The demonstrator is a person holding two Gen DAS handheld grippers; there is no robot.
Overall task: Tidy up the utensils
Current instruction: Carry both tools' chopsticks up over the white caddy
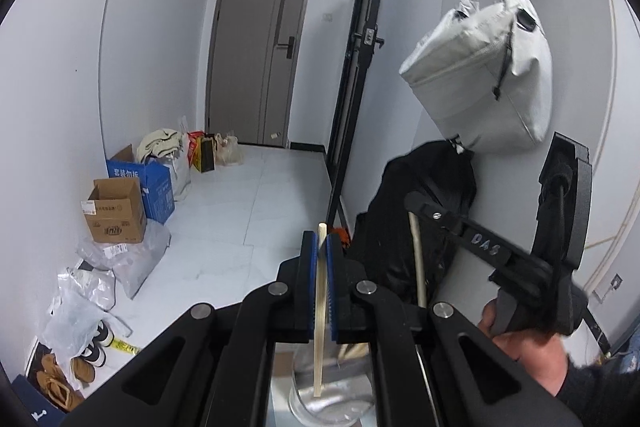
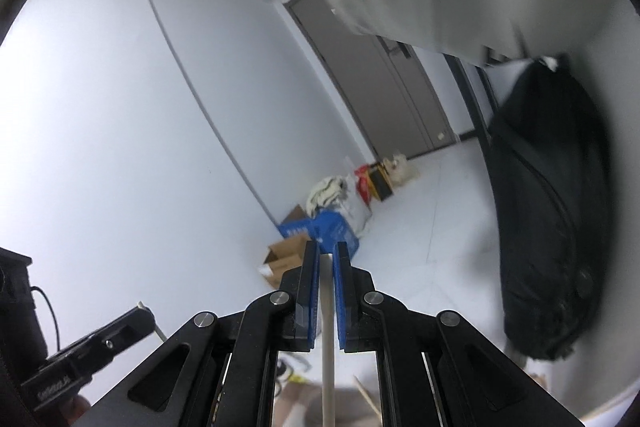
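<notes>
Both hands are up off the work and each one is carrying a stick. The left hand-held gripper is clamped tight on a pale chopstick, its blue pads pinching the shaft near the top while the lower end hangs down toward a clear jar at the bottom of the left view. The right hand-held gripper is pinched narrow on a second chopstick, held upright, with its lower end running out of the bottom of the frame. From the left camera you can see that right tool off to the side with a hand on its grip and the chopstick hanging beneath it. So where does that leave the job? I'd call it midway: two chopsticks are in the air and not yet put down anywhere. The jar looks like the likely holder, and whether anything stands in it I can't tell; only its rim and glassy wall show. Another wooden piece lies just beside it, low in frame, probably still to be sorted. What carries the jar is hidden. Behind it all, a grey bag hangs on the wall and boxes sit on the floor.
</notes>
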